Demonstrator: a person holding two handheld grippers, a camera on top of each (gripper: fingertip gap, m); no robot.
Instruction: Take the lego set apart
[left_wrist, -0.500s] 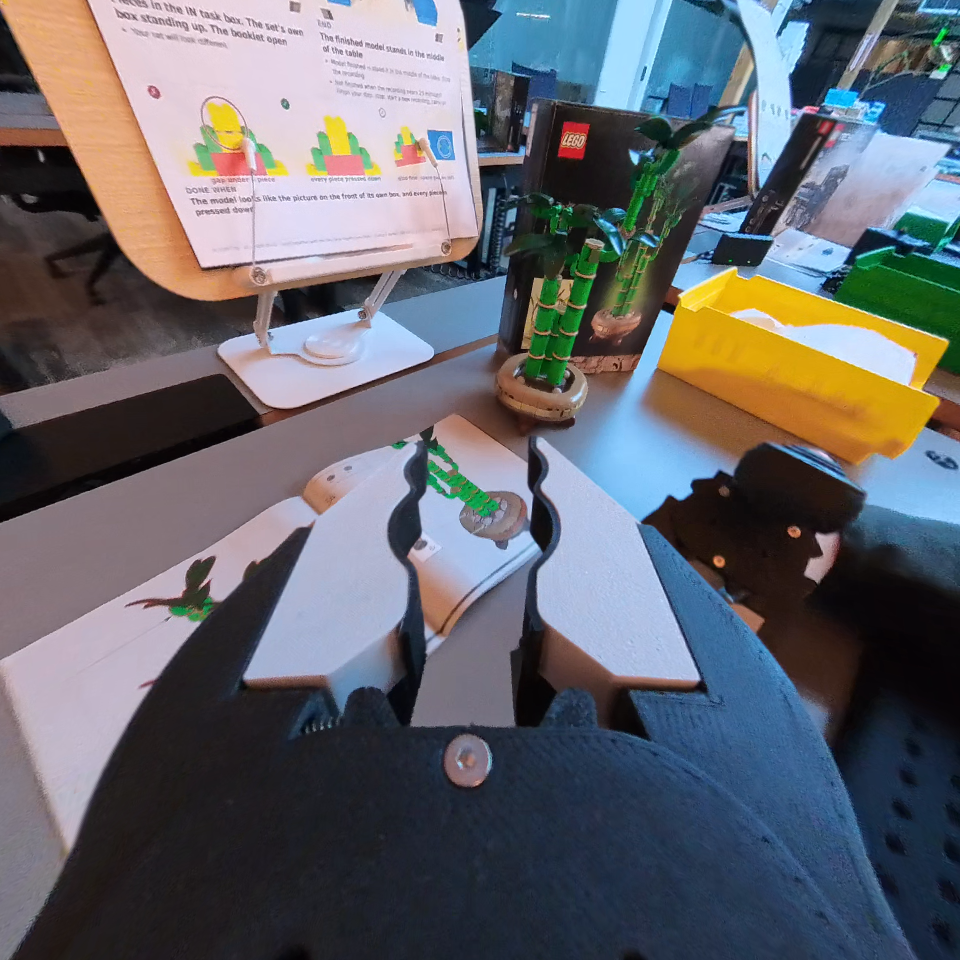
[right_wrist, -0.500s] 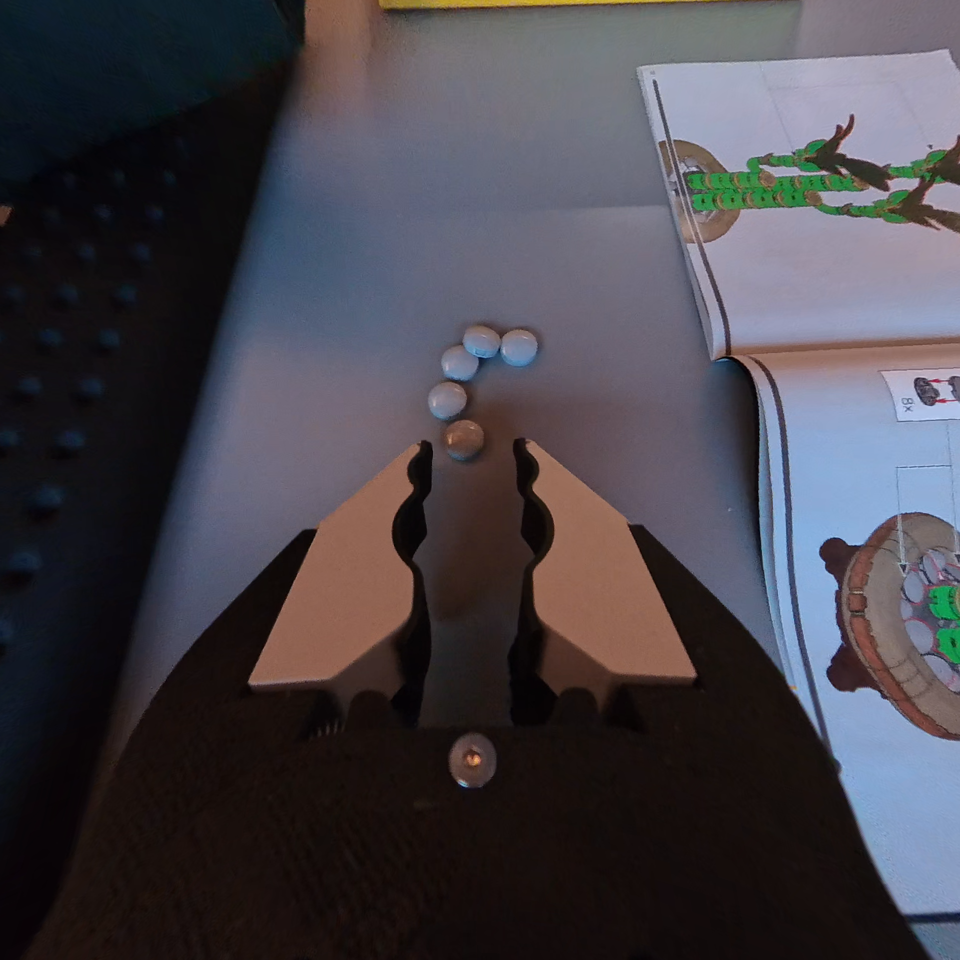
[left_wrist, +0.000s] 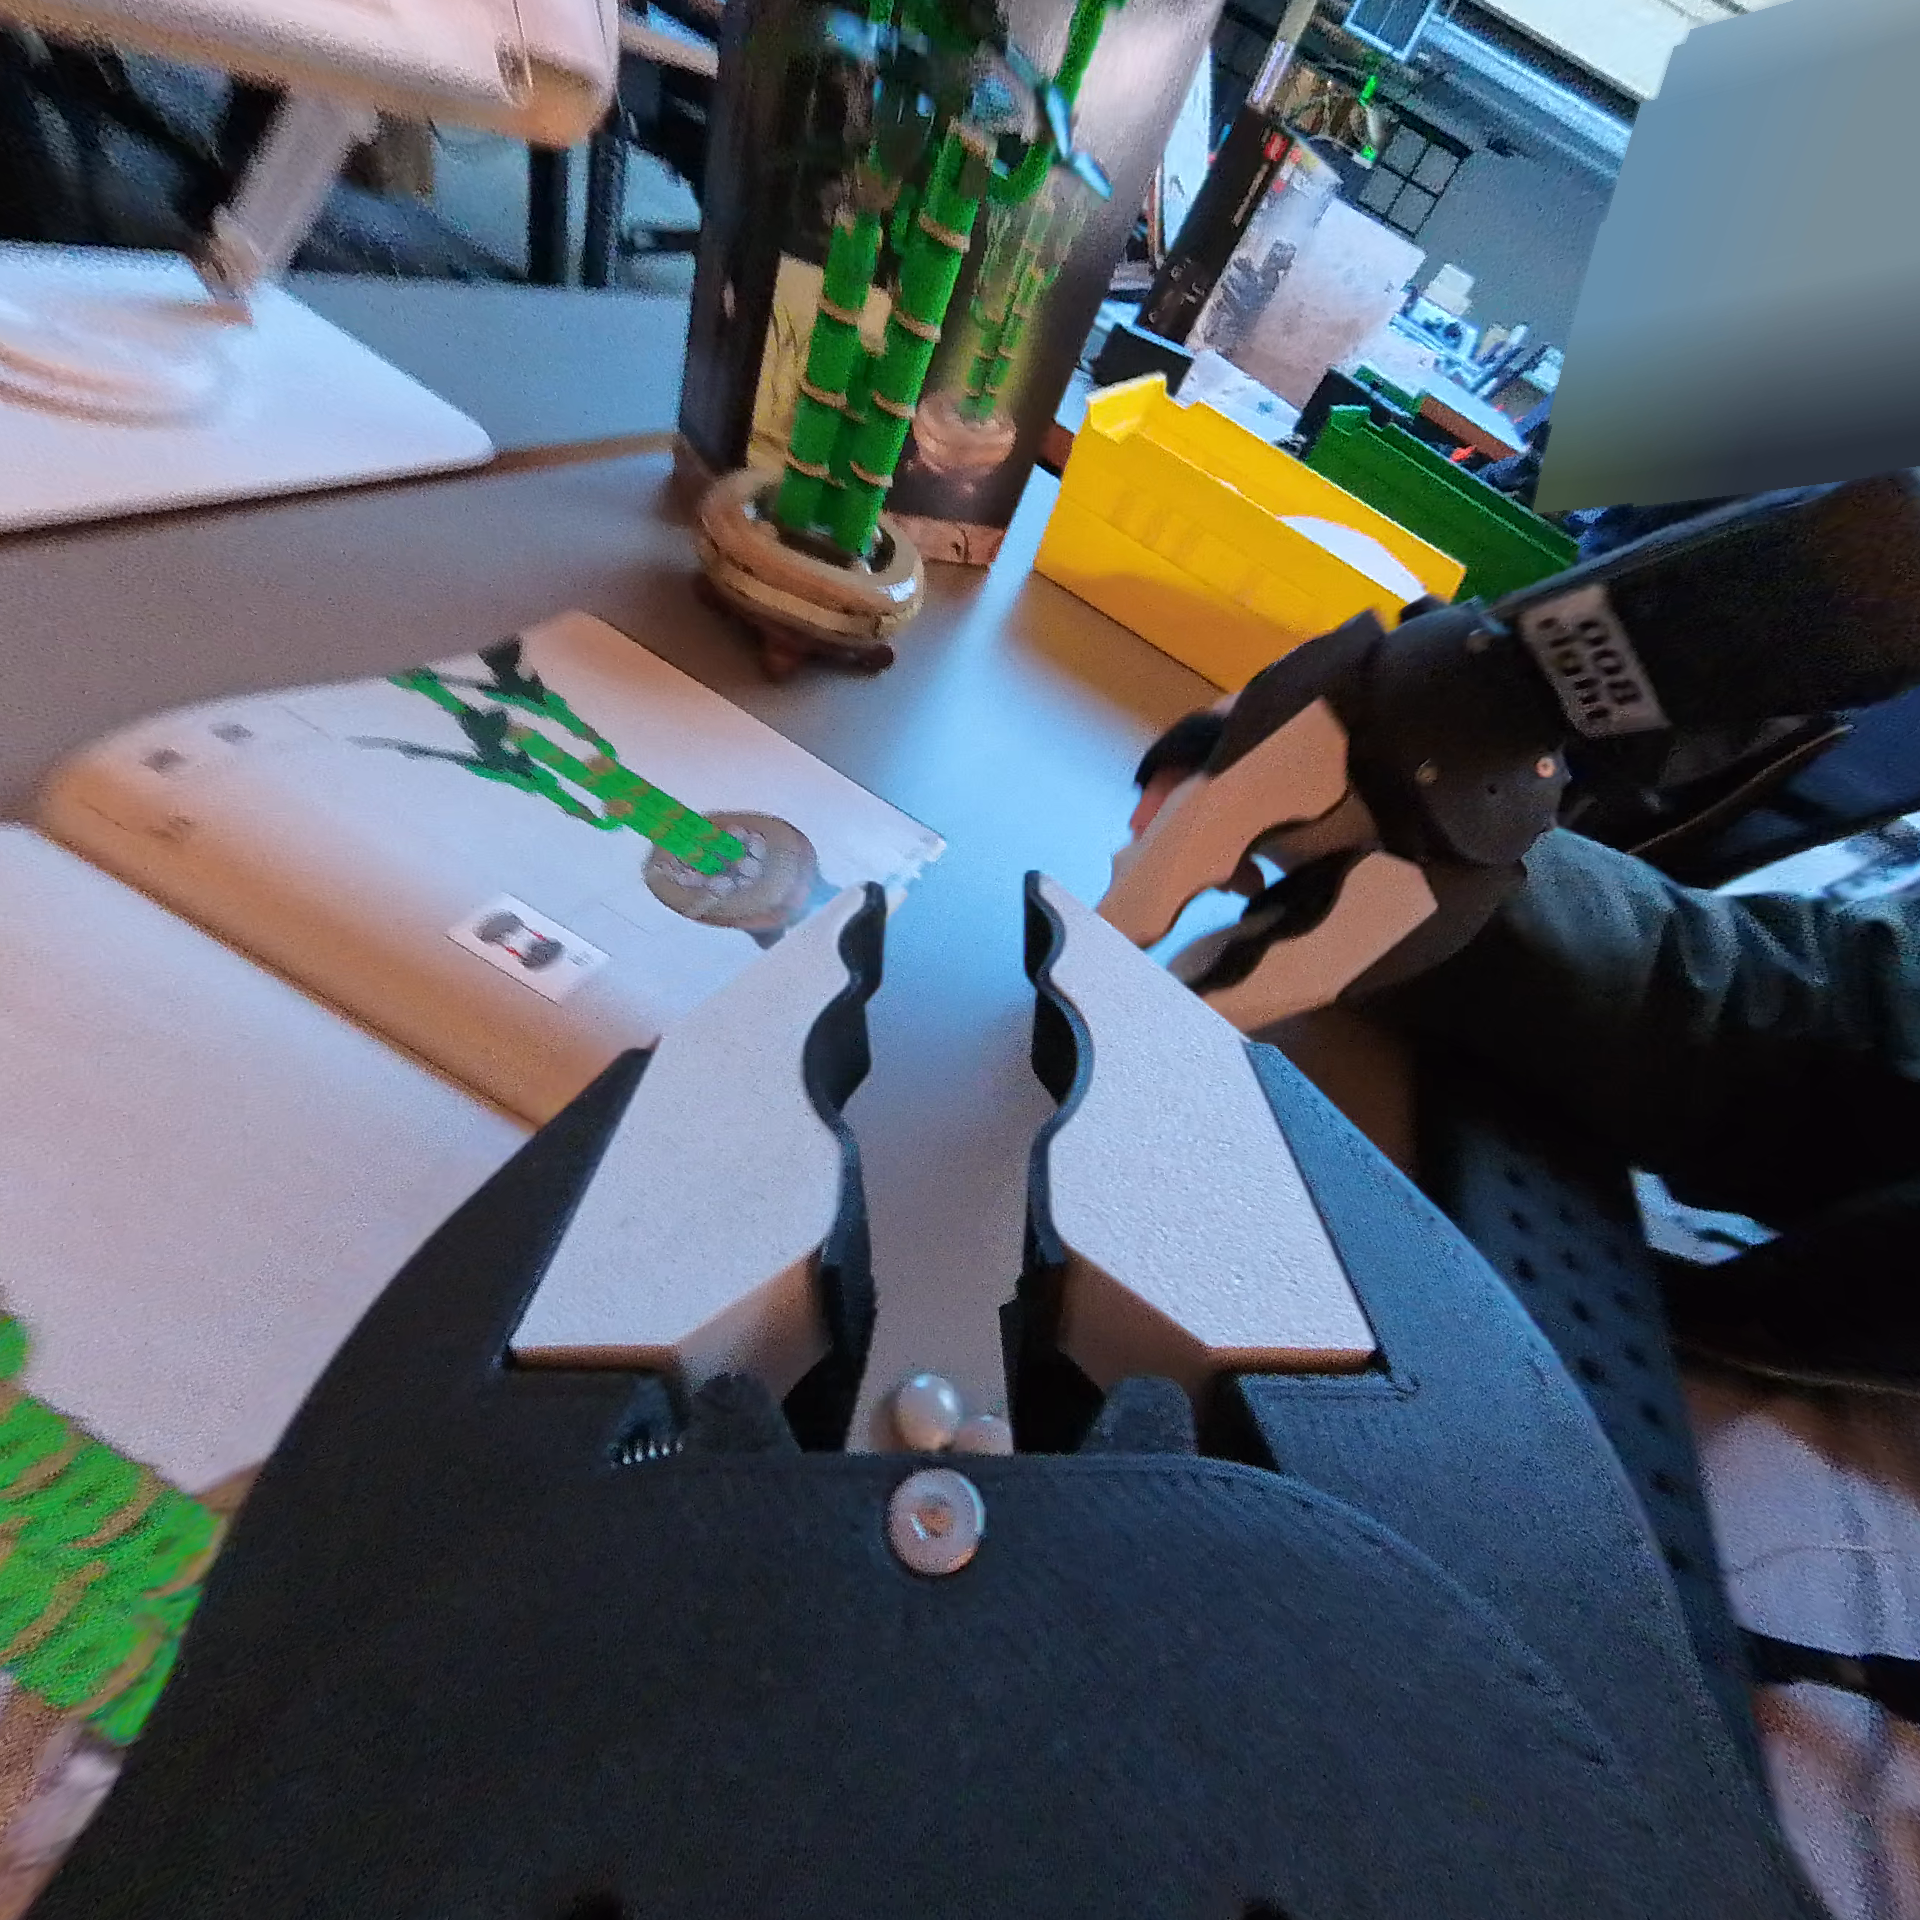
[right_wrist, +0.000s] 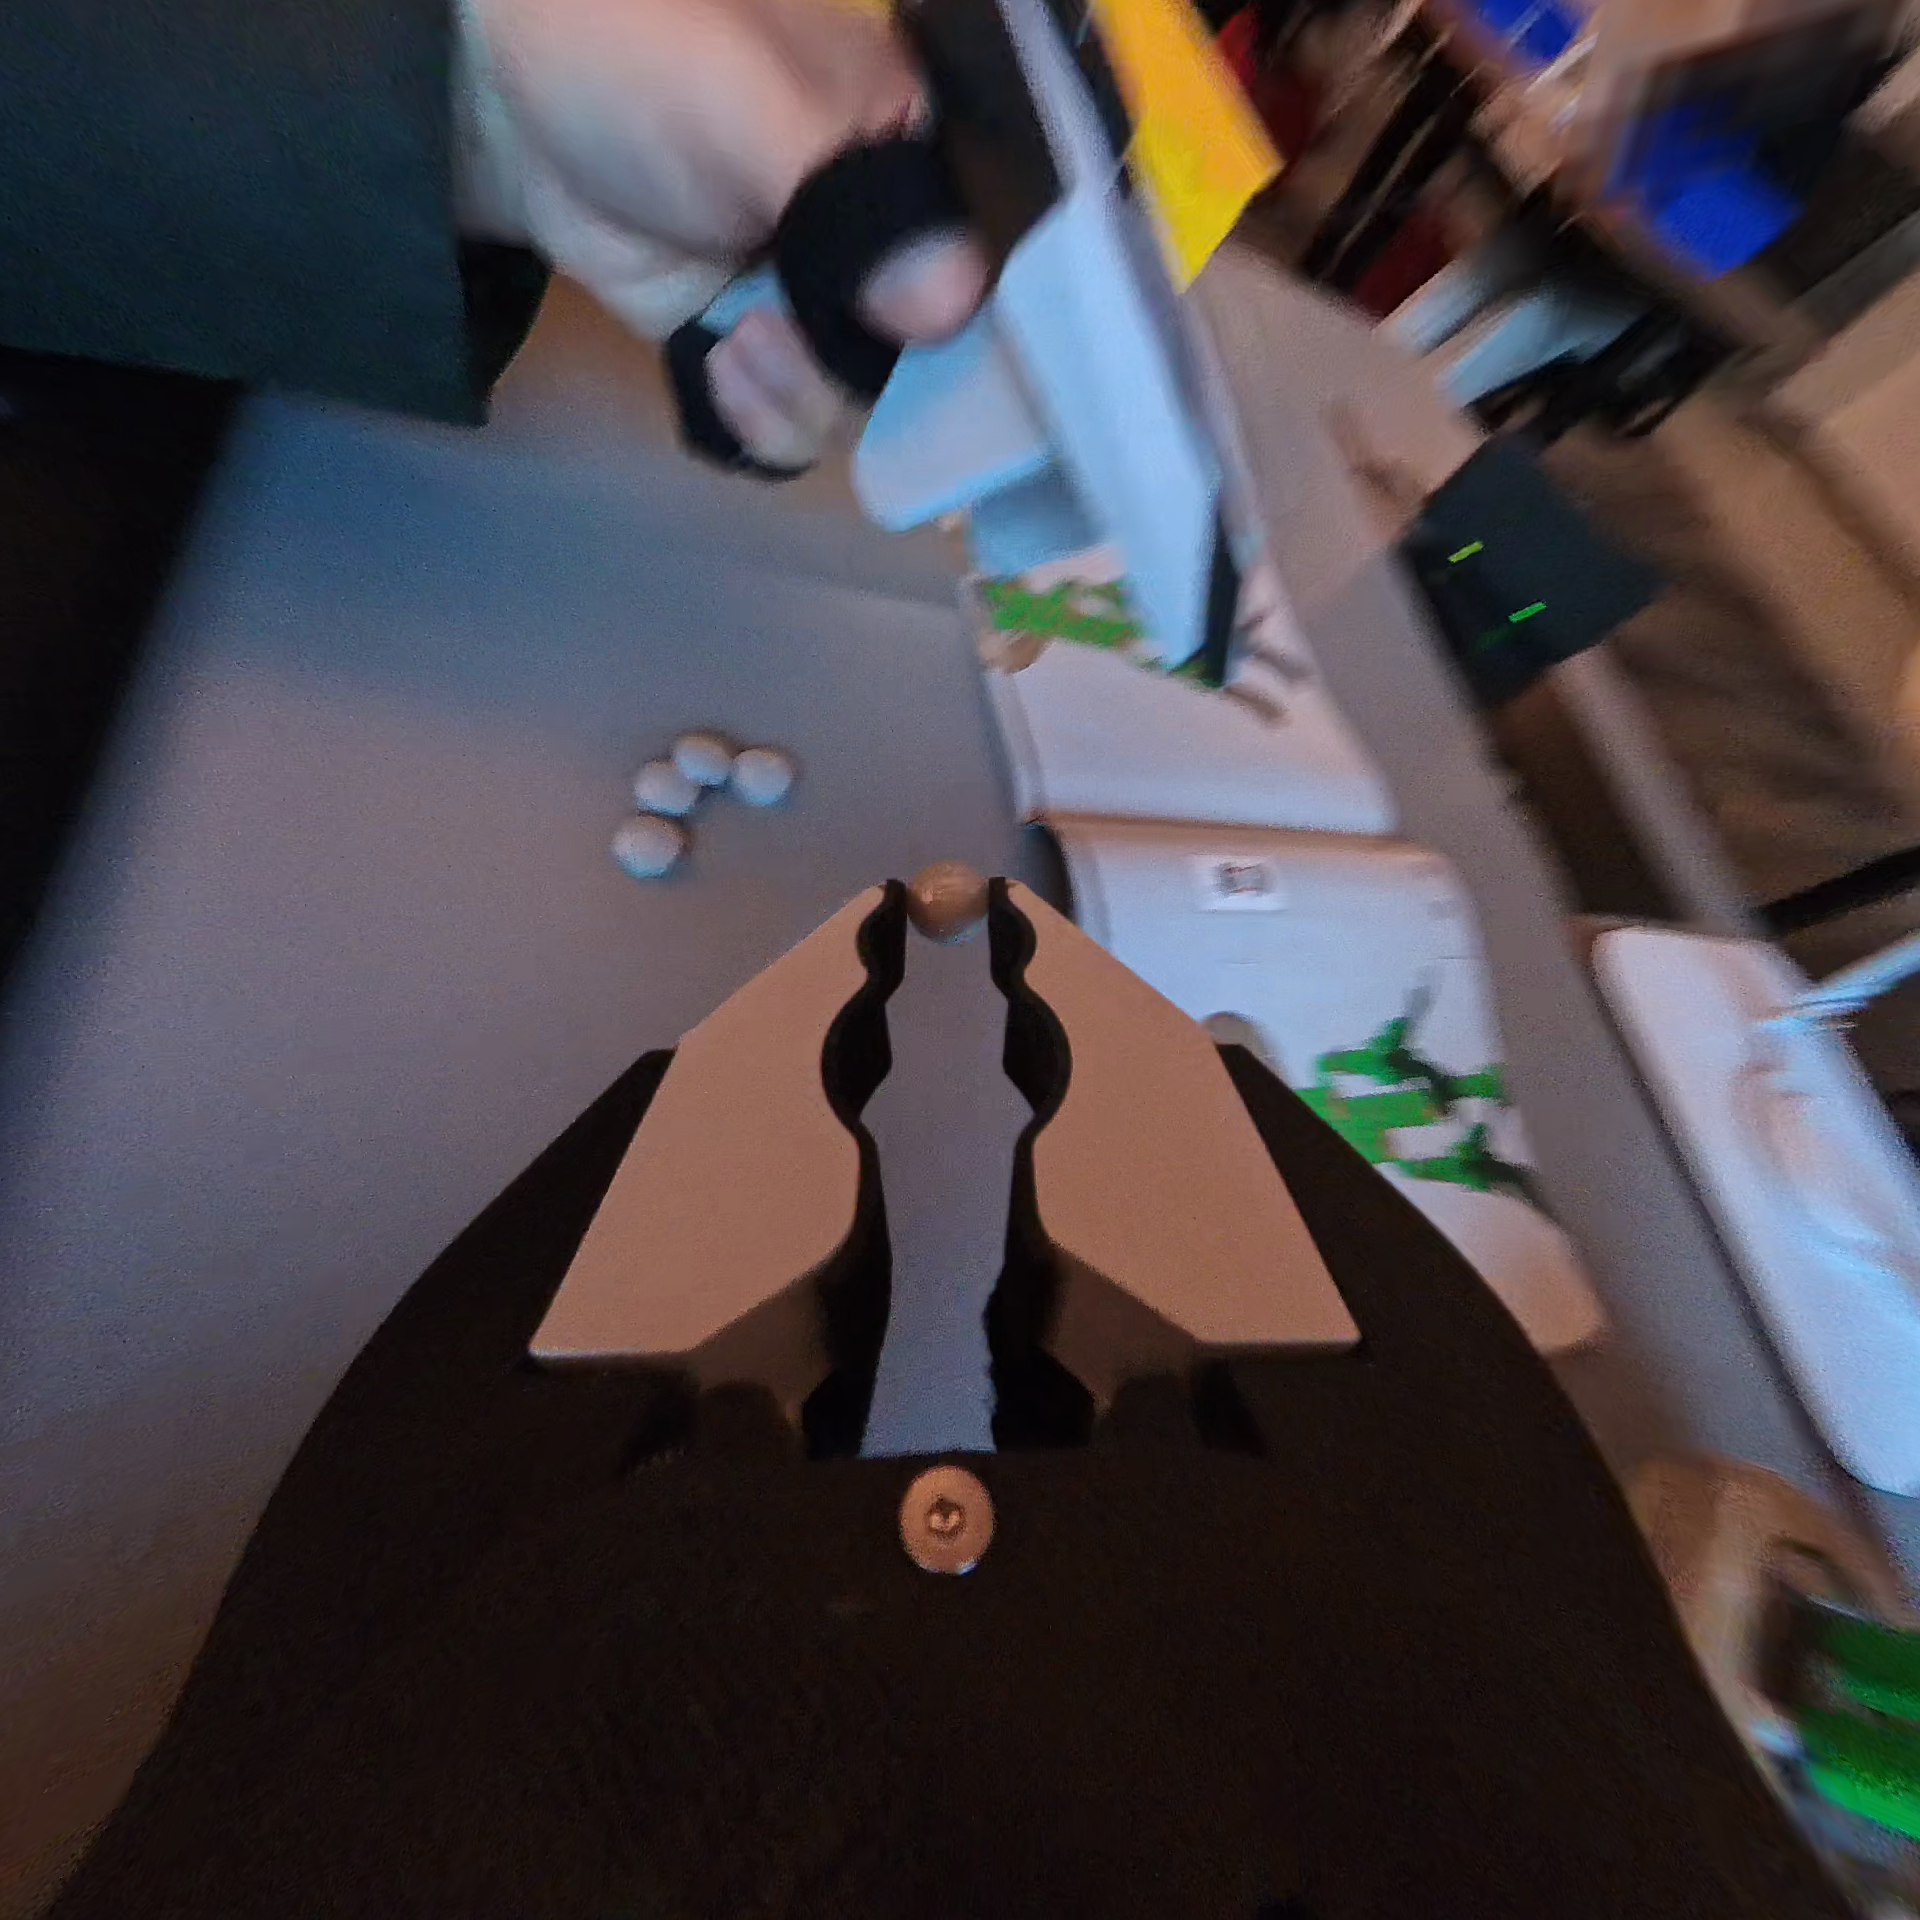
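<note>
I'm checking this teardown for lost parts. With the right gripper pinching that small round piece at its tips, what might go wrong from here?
1. The round piece sits only at the very tips of the right gripper, so it may slip out and roll across the table.
2. Four loose pieces lie close by; a low sweep might scatter them.
3. The left gripper hangs open nearby, so the two might collide.

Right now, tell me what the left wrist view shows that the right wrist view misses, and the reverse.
Left only: the upright green brick bamboo model in its tan round pot, and its dark box behind it.
Right only: the small round grey stud pinched in the right tool, and four loose pale studs on the table.
Both: the open white instruction booklet, the grey table and the yellow plastic bin.
</note>
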